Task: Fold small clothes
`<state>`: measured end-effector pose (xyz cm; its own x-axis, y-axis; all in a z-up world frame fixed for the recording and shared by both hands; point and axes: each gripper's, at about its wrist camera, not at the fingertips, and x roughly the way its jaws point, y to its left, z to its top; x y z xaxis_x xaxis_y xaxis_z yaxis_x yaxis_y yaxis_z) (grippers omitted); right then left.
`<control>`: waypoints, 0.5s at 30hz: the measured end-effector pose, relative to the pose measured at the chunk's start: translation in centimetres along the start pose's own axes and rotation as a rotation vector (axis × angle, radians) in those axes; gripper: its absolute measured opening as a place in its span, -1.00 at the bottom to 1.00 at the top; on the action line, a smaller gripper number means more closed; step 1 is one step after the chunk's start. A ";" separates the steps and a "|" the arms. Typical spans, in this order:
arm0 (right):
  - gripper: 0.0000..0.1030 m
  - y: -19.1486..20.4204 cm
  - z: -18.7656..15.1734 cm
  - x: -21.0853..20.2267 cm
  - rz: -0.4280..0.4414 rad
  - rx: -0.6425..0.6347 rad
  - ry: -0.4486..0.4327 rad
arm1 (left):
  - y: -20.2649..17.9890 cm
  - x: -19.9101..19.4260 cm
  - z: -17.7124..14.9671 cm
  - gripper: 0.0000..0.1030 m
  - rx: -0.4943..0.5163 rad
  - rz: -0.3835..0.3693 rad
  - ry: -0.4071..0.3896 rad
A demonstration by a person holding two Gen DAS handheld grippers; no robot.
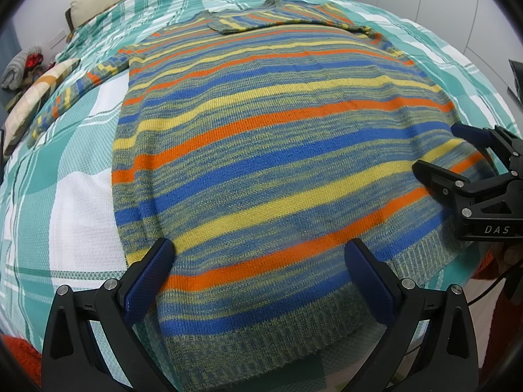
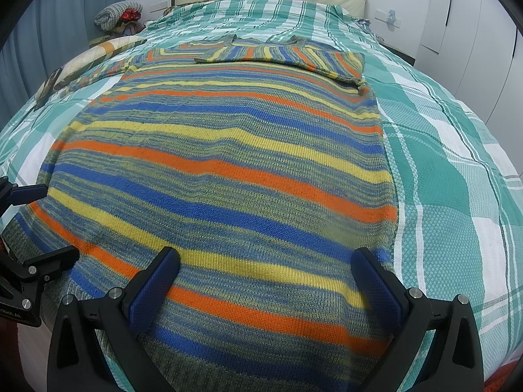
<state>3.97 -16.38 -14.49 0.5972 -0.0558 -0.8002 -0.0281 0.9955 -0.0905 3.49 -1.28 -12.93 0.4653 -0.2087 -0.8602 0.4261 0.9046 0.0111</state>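
Bed with teal-and-white plaid cover (image 2: 457, 179) | striped knitted sweater (image 1: 261, 147) flat, soft, floppy; take hem corners | left tongs (image 1: 260, 258) agape | right tongs (image 2: 266, 268) agape

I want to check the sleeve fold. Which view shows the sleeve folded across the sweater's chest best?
The right wrist view: the folded sleeve lies squarely across the top of the sweater, with its cuff end visible. The left wrist view shows the same sleeve smaller, farther off and at a slant.

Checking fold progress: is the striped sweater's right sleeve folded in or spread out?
Folded in: the right sleeve lies across the chest of the sweater, while the left sleeve stretches out over the bedspread.
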 end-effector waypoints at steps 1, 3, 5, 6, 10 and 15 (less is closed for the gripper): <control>1.00 0.0 0.0 0.0 0.000 0.000 0.000 | 0.0 0.0 0.0 0.99 0.000 0.000 0.000; 1.00 0.0 0.0 0.0 0.000 0.000 0.000 | 0.0 0.0 0.0 0.99 0.000 0.000 0.000; 1.00 0.0 0.0 0.0 0.000 0.000 0.000 | 0.0 0.0 0.0 0.99 0.001 0.000 0.001; 1.00 0.0 0.0 0.0 -0.001 0.000 0.000 | -0.1 0.0 0.0 0.99 0.001 0.000 0.001; 1.00 0.0 0.0 0.0 -0.001 0.000 0.000 | 0.0 0.0 0.0 0.99 0.002 0.000 0.001; 1.00 0.0 0.0 0.0 -0.001 -0.001 0.001 | -0.1 0.0 0.1 0.99 0.003 0.001 0.002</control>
<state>4.00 -16.37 -14.46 0.5966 -0.0569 -0.8005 -0.0283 0.9954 -0.0918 3.53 -1.43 -12.89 0.4643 -0.2069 -0.8612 0.4276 0.9039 0.0134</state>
